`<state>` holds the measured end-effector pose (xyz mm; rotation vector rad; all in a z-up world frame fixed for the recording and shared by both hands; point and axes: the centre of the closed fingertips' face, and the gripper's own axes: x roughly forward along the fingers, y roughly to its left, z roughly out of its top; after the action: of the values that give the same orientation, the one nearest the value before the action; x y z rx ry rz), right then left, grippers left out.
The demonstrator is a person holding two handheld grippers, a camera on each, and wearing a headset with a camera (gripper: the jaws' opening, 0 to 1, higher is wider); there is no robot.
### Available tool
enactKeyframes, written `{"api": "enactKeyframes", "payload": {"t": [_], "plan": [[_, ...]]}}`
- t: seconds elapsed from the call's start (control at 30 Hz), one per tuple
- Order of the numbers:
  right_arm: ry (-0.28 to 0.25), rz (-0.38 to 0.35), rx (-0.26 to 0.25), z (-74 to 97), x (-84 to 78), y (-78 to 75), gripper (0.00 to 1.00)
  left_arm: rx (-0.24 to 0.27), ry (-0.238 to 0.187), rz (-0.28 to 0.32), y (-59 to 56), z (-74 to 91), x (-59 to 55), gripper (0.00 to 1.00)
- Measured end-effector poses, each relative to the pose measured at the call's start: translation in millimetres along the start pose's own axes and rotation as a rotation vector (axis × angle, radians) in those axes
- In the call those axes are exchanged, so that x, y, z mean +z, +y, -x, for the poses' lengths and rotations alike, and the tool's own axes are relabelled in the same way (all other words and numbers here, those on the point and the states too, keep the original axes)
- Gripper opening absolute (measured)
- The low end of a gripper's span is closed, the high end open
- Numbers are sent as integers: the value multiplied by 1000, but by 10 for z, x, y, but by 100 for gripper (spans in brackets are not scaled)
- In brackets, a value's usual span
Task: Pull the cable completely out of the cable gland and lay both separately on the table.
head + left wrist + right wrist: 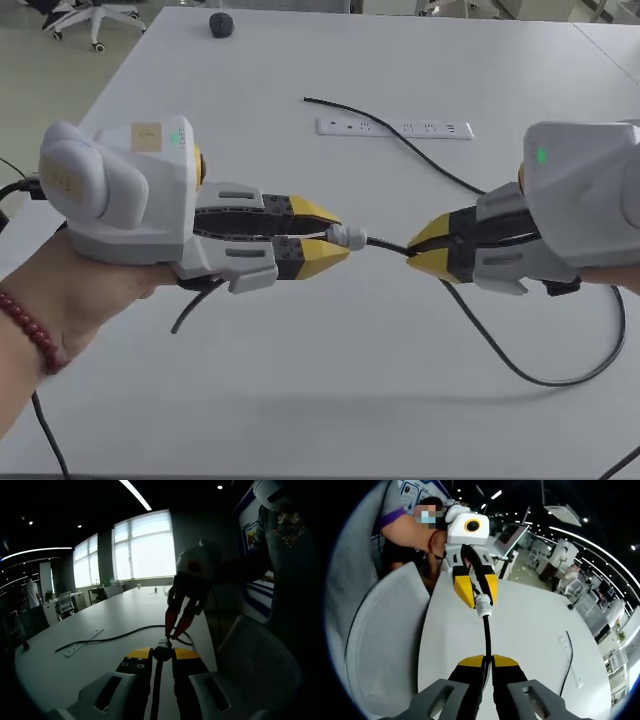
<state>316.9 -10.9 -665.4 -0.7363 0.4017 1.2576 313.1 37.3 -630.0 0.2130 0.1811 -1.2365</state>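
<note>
My left gripper point(336, 241) is shut on the white cable gland point(350, 237), which sticks out past its yellow tips. A black cable point(386, 245) runs out of the gland, a short way right into my right gripper point(412, 250), which is shut on it. Behind the right gripper the cable loops across the table point(540, 380). In the left gripper view the gland point(162, 651) sits between my jaws with the cable running back under them, and the right gripper point(173, 635) faces me. In the right gripper view the cable point(486, 632) rises from my shut tips point(487, 661) to the gland point(483, 605).
A white power strip point(395, 127) lies on the white table point(330, 400) behind the grippers, a dark round object point(221, 23) at the far edge. A grey mesh chair point(380, 645) stands by the table's side. An office chair point(90, 15) is far left.
</note>
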Motion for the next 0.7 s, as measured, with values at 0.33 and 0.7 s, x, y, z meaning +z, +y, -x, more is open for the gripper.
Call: {"api": "enactKeyframes", "payload": {"t": [0.33, 0.7], "plan": [[53, -55, 0, -22, -294, 23, 0, 14, -2, 0, 24, 55, 16, 16], [90, -81, 0, -35, -477, 29, 0, 19, -3, -1, 46, 72, 17, 16]]}}
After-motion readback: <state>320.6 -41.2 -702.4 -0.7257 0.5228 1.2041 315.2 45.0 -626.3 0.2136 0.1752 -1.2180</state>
